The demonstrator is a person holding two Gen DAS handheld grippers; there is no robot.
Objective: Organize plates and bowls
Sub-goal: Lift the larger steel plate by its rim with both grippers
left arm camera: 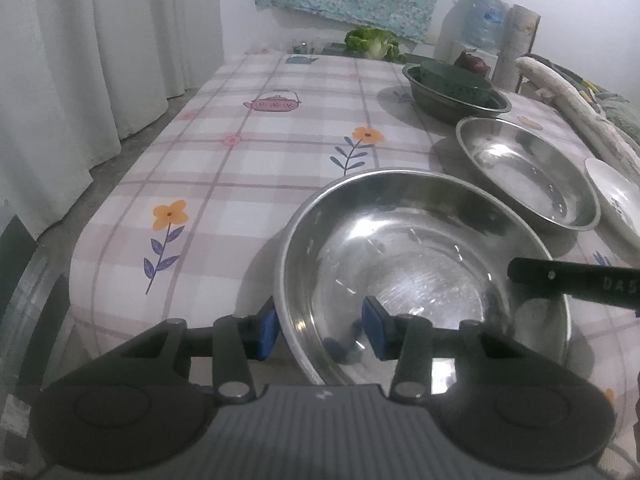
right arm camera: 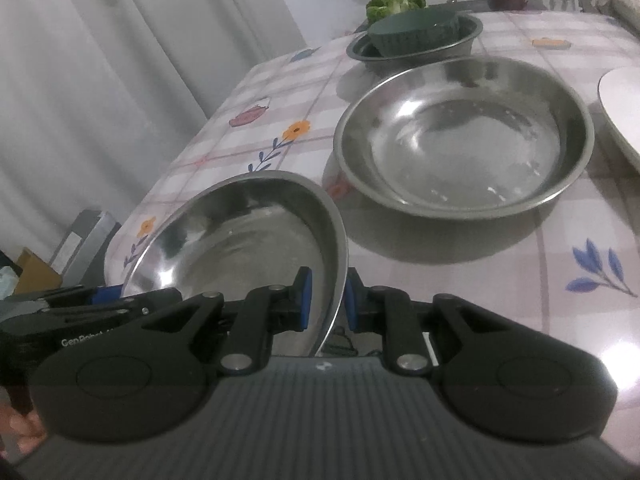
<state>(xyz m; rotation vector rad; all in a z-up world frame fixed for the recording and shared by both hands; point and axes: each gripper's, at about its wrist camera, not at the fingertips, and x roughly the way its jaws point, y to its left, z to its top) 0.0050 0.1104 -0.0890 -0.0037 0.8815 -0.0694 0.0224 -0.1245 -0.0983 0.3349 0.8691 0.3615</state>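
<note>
left gripper (left arm camera: 320,330) sat low in the left wrist view, its blue pads (left arm camera: 267,332) set on either side of the near rim of the steel bowl (left arm camera: 420,276): one pad outside the wall, the other inside. a clear gap showed between the inner pad and the wall, so the jaws stood spread, straddling the rim rather than pinching it. the bowl was at the near end of the checked tablecloth (left arm camera: 224,168). the right gripper's black finger (left arm camera: 572,280) reached over the bowl's right rim from the frame edge. beyond the bowl to the right lay a second steel bowl (left arm camera: 528,172), with a white plate (left arm camera: 616,200) just beside that one. farther back than the bowl was a dark basin (left arm camera: 456,98) holding a green container (left arm camera: 452,76), with leafy greens (left arm camera: 372,42) behind.

right gripper (right arm camera: 325,302) in the right wrist view was pressed nearly together on the bowl's (right arm camera: 240,236) thin rim, a pad on each face of the wall, pinching it. the bowl looked tilted, its far edge raised above the cloth (right arm camera: 480,280). left of the bowl, the left gripper (right arm camera: 100,308) showed as dark links with a blue pad. past the bowl sat the second bowl (right arm camera: 464,148), then the basin (right arm camera: 416,40) with the green container (right arm camera: 412,30); the plate's (right arm camera: 620,108) edge showed right of the second bowl.
</note>
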